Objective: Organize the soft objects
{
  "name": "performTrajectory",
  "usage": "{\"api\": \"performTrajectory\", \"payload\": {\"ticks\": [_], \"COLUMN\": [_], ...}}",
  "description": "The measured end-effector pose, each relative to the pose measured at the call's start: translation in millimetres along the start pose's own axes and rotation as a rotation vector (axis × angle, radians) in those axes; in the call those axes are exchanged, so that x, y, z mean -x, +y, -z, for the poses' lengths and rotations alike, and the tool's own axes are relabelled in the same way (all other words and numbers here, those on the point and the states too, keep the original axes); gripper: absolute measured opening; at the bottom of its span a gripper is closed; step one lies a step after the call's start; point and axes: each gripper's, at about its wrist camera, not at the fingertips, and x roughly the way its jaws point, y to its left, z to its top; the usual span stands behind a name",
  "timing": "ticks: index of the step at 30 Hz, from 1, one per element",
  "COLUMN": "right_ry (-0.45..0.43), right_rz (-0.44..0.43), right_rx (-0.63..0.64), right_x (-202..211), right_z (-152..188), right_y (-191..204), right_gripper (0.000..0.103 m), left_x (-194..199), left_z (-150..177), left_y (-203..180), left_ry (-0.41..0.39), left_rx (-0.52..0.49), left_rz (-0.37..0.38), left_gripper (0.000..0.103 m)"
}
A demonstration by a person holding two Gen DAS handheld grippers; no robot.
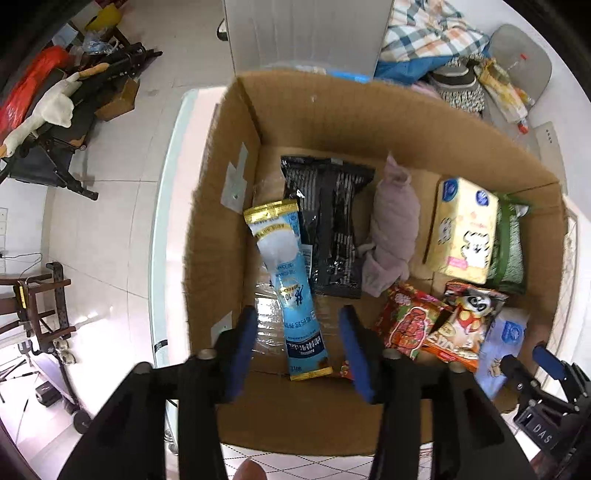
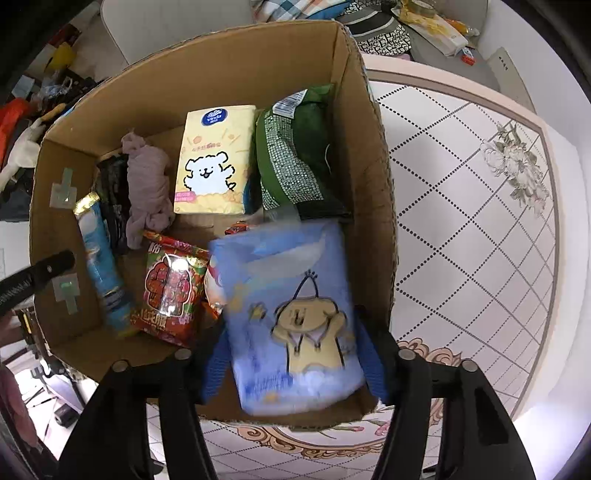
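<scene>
A cardboard box holds soft packs. My left gripper is open above the box's near left; a long blue sachet lies between its fingers, apart from both. My right gripper is open around a blue tissue pack with a yellow cartoon figure at the box's near right; the pack is blurred and whether the pads touch it is unclear. It also shows in the left wrist view. Inside lie a yellow tissue pack, a green pack, a mauve cloth, a black packet and red snack bags.
The box stands on a table with a diamond-pattern cloth. A white chair back stands behind the box. Clutter and a plaid cloth lie beyond. A tiled floor lies at the left.
</scene>
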Motion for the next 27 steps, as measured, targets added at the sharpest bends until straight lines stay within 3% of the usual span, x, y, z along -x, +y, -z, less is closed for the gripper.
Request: {"api": "performTrajectory", "payload": {"ticks": [1,3,4,6,8,14,16,27], "right_ry": [-0.008,-0.015,-0.015,-0.017,-0.024,-0.060,-0.079,-0.137], "right_rz": [-0.004,-0.011,-0.014,-0.022,-0.019,-0.014,-0.011,-0.019], "right_rx": [0.001,0.008,0.012,0.025,0.042,0.062,0.063,0.053], "right_x": [3,8,10,14,16,25,27,38], "right_z": [1,3,4,6,8,22,27,46], "right_y": [1,3,5,8,10,15,15,3], "right_gripper": [0.077,0.078,0.078,0.093,0.097,0.103,0.103,0.103], "left_x": [5,14,19,24,30,39,41,60], "left_z": [1,4,8,15,23,53,61,91], "left_y": [1,3,6,10,10,-1,-5,-25], "left_ry": [-0.011,-0.035,-0.048,-0.060,-0.077,-0.134,-0.148,-0.242], "left_rx": [0.000,0.002,0.006,0.016,0.023,0.012,-0.002,-0.027], "left_rz": [0.007,0.014,0.026,0.055,0.064,0.067,0.066,0.038], "left_gripper": [0.070,0.088,0.091,0.091,0.091,0.092,0.101,0.101]}}
